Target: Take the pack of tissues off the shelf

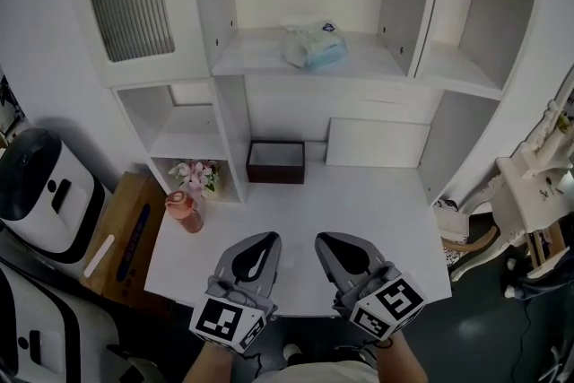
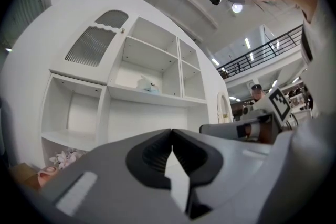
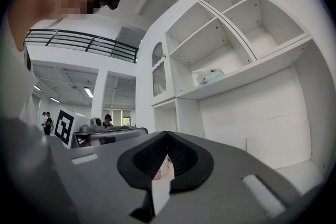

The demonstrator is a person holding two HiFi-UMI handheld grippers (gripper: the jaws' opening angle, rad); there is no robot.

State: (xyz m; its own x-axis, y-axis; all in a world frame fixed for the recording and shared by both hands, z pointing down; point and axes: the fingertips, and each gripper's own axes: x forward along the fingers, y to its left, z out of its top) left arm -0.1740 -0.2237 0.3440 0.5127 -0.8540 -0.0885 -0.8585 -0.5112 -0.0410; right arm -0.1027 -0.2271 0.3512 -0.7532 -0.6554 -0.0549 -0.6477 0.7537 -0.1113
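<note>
I count one pack of tissues (image 1: 316,46), lying on the open shelf (image 1: 247,58) at the upper centre. There is also one dark box (image 1: 276,161) on the desk (image 1: 359,220) below, and one pink bottle (image 1: 185,211) and one bunch of flowers (image 1: 197,175) at the left. I hold two grippers side by side at the bottom centre, pointing at the shelves. My left gripper (image 1: 267,239) and right gripper (image 1: 326,240) both have their jaws together on nothing, well apart from the pack.
</note>
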